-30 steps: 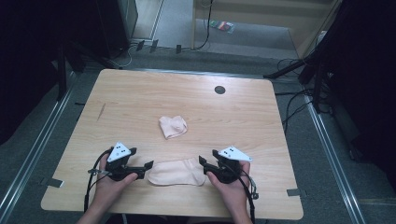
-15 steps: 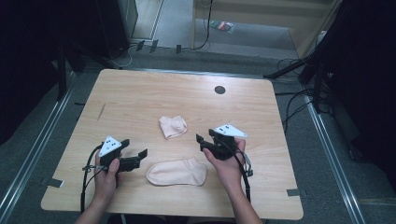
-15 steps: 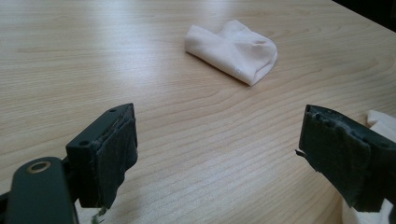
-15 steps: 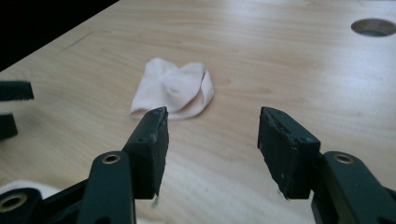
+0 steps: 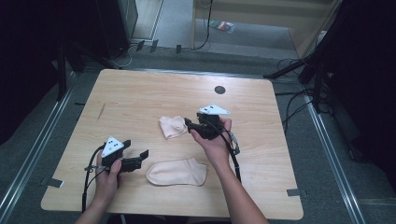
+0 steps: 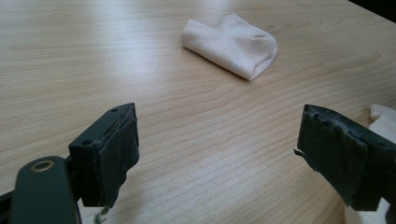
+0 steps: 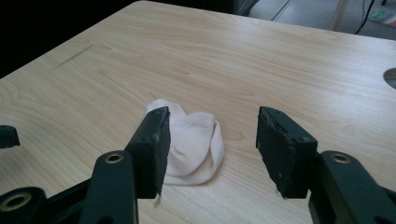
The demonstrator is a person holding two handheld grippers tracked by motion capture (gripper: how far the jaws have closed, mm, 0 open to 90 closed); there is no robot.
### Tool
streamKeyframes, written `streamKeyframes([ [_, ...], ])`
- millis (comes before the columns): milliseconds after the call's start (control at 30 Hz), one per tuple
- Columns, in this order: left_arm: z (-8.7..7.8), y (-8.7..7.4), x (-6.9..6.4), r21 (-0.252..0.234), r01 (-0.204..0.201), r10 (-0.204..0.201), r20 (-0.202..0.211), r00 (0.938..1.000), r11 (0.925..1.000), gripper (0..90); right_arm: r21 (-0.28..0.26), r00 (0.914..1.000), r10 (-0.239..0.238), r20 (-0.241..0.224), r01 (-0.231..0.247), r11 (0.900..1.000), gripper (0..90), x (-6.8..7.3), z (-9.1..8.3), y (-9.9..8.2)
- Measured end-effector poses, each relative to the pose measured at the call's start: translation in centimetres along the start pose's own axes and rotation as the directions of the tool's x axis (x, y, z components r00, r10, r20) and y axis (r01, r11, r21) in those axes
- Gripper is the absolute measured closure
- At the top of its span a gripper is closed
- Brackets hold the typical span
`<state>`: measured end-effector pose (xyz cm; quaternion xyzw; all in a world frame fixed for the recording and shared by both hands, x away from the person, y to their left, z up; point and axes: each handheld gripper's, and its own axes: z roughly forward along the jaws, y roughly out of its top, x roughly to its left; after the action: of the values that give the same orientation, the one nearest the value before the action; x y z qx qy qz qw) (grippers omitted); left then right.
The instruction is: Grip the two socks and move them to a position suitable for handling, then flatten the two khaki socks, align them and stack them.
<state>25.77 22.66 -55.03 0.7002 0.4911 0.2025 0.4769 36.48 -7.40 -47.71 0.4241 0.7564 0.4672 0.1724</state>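
Here the right gripper (image 5: 189, 124) lines up on the folded sock (image 5: 172, 126), the step in hand being the reach for it.

On the wooden table (image 5: 140, 93) lie two pale socks: the folded sock near the middle, and a flat sock (image 5: 177, 171) laid out near the front edge. There are two grippers, both with jaws spread and holding nothing. In the right gripper view the folded sock (image 7: 194, 140) sits just ahead of the parted jaws, not yet between them; the next move, I judge, calls for easing forward and down, then closing on the bundle. The left gripper (image 5: 140, 158) rests just left of the flat sock, apart from it.
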Motion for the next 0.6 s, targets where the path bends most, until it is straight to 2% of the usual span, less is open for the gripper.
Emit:
streamKeyframes([
  [267, 0.0, 0.0, 0.1, 0.003, 0.002, -0.002, 0.0, 1.0, 1.0, 13.2, 0.05, 1.0, 0.002, -0.006, -0.002, 0.9987, 49.5, 0.2, 3.2, 0.3],
  [433, 0.0, 0.0, 0.1, 0.004, 0.001, -0.001, 0.001, 1.0, 1.0, 13.2, 0.065, 0.9998, 0.015, -0.012, -0.015, 0.9978, 52.0, 0.1, 4.4, 0.2],
  [600, 0.0, 0.0, 0.2, 0.004, 0.012, -0.012, 0.004, 0.9999, 0.9999, 13.2, 0.093, 0.999, 0.029, -0.034, -0.026, 0.9953, 60.8, -0.1, 6.1, 0.1],
])
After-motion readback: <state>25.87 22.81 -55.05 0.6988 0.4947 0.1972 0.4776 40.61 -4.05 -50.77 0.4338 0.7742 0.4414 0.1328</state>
